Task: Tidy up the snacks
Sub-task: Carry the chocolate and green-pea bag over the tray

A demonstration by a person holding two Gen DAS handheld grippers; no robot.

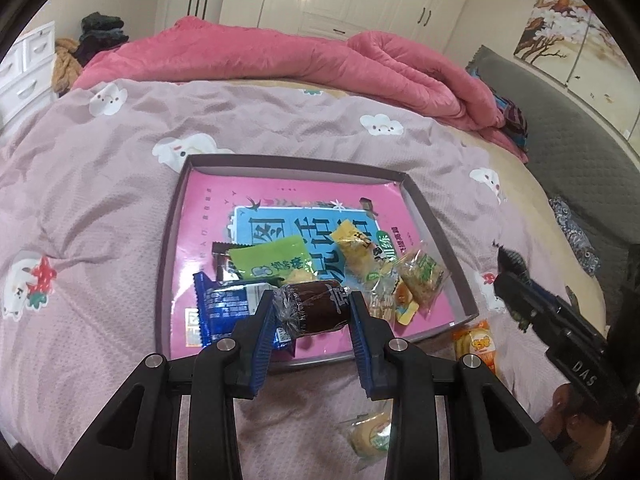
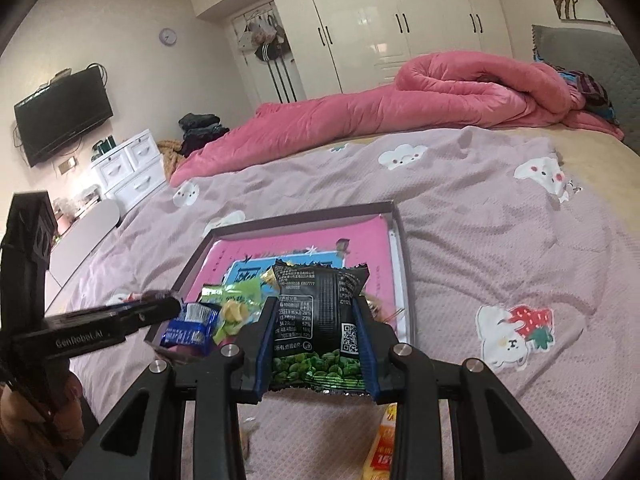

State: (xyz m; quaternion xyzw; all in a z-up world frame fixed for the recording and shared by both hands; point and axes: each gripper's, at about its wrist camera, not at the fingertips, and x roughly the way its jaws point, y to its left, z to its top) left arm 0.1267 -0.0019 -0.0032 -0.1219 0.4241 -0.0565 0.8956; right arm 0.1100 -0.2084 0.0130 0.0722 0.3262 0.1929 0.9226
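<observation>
I've got both hands loaded. My left hand-held gripper point(image 1: 312, 308) is closed down on a brown wrapped roll point(image 1: 316, 307), pads on its two ends, so its long axis runs crosswise, left-to-right across my fingers. It hangs over the near part of the shallow box point(image 1: 440, 232) on the bed point(image 1: 100, 208), right above the blue packet point(image 1: 224, 308) and next to the green packet point(image 1: 276, 260), w/ the yellow snack point(image 1: 354, 242) and a clear-wrapped biscuit point(image 1: 420, 276) lying further in toward the right. So the drop spot is straight below and slightly fwd of the left one; it's the nearer of the two to the pile. My right hand-held gripper point(image 2: 318, 344) is clamped on the sides of a black pea packet point(image 2: 320, 320), held upright-ish, long axis pointing away from me along the fingers, and the box point(image 2: 402, 280) sits ahead and a bit to the left of it, the bare pink floor of it beyond the pile. Still outside the box: an orange packet point(image 1: 476, 344) just beside the near right corner, and a pale round snack point(image 1: 368, 434) on the bedspread under my left fingers. Can't tell for sure from the right wrist view if the pea packet is already over the rim or just short of it; prob just short. I'd release left first, then push the right fwd.
</observation>
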